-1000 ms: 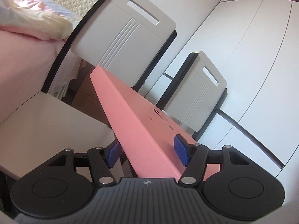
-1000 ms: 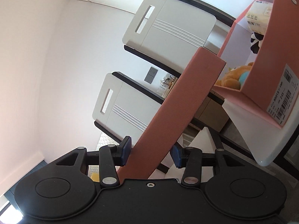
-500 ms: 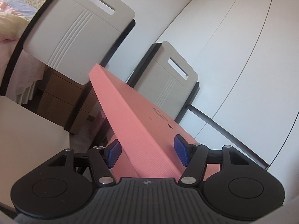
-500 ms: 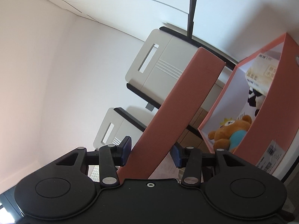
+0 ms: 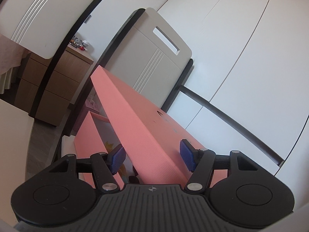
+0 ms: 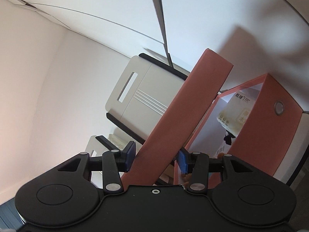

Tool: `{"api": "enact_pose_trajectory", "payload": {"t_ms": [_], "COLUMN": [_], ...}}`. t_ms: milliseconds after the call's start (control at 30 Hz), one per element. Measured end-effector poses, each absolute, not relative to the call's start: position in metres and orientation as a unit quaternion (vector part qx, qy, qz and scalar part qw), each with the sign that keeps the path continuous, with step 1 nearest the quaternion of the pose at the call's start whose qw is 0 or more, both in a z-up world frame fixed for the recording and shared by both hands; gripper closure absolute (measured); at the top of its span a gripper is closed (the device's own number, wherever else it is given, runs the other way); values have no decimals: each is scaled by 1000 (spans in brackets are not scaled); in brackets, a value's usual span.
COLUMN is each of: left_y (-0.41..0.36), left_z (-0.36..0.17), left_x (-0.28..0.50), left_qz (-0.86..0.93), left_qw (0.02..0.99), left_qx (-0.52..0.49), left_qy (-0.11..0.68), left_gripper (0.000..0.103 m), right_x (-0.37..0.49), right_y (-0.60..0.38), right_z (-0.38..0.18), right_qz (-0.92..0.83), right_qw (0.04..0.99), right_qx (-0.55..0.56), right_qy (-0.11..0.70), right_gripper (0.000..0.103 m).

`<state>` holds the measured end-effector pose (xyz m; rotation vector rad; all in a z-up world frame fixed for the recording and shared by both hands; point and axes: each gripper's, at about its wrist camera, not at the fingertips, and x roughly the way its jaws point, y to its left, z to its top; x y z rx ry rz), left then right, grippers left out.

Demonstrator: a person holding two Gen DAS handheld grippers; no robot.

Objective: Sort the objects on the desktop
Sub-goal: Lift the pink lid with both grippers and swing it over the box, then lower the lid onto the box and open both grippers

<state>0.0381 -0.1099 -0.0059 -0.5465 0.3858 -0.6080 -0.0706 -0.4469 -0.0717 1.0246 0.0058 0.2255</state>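
Note:
A pink box lid [image 5: 146,127] lies between the blue pads of my left gripper [image 5: 152,157], which is shut on its rim. My right gripper [image 6: 156,159] is shut on the lid's opposite rim [image 6: 185,119]. The lid is held tilted in the air above the open pink box [image 6: 270,127]. Inside the box I see a tissue pack [image 6: 234,116] and part of a black-and-white toy [image 6: 228,138]. In the left wrist view the box wall [image 5: 90,139] shows below the lid, with a colourful toy partly hidden behind the left pad.
Two white chair backs [image 5: 154,61] [image 6: 139,100] stand behind the box. White wardrobe doors [image 5: 251,48] fill the right. A wooden drawer unit [image 5: 56,89] stands at the left, and the white table edge [image 5: 13,116] is at the far left.
Both grippers have carried the lid toward the open box, which now shows under the lid in the left view. The box looks closer and more upright in the right view.

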Motion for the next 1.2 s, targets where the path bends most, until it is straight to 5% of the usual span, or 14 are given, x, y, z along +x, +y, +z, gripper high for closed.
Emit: {"api": "enact_pose_trajectory", "payload": {"t_ms": [667, 767, 833, 933, 1000, 1133, 1200], "left_y": [-146, -146, -145, -143, -144, -149, -153], "left_z": [-71, -75, -77, -82, -85, -90, -85], "left_x": [85, 88, 90, 93, 94, 97, 93], "left_qz": [-303, -303, -303, -301, -298, -292, -284], "left_qw": [878, 879, 879, 877, 876, 880, 897], "left_qx": [-275, -278, -282, -287, -287, -265, -233], "left_qy": [247, 241, 238, 240, 247, 266, 245], "left_gripper": [35, 35, 35, 35, 34, 31, 30], "right_x": [-37, -37, -41, -54, -61, -52, -49], "right_y": [-495, -491, -486, -485, -485, -483, -485], "right_z": [-106, -103, -96, -89, -85, -85, -89], "right_qz": [69, 55, 36, 9, -1, -3, -5], "right_qw": [871, 881, 896, 905, 912, 921, 917], "right_qx": [484, 466, 440, 425, 410, 383, 391], "right_qy": [50, 53, 49, 28, 19, 67, 78], "right_gripper": [54, 46, 24, 19, 25, 72, 75]}}
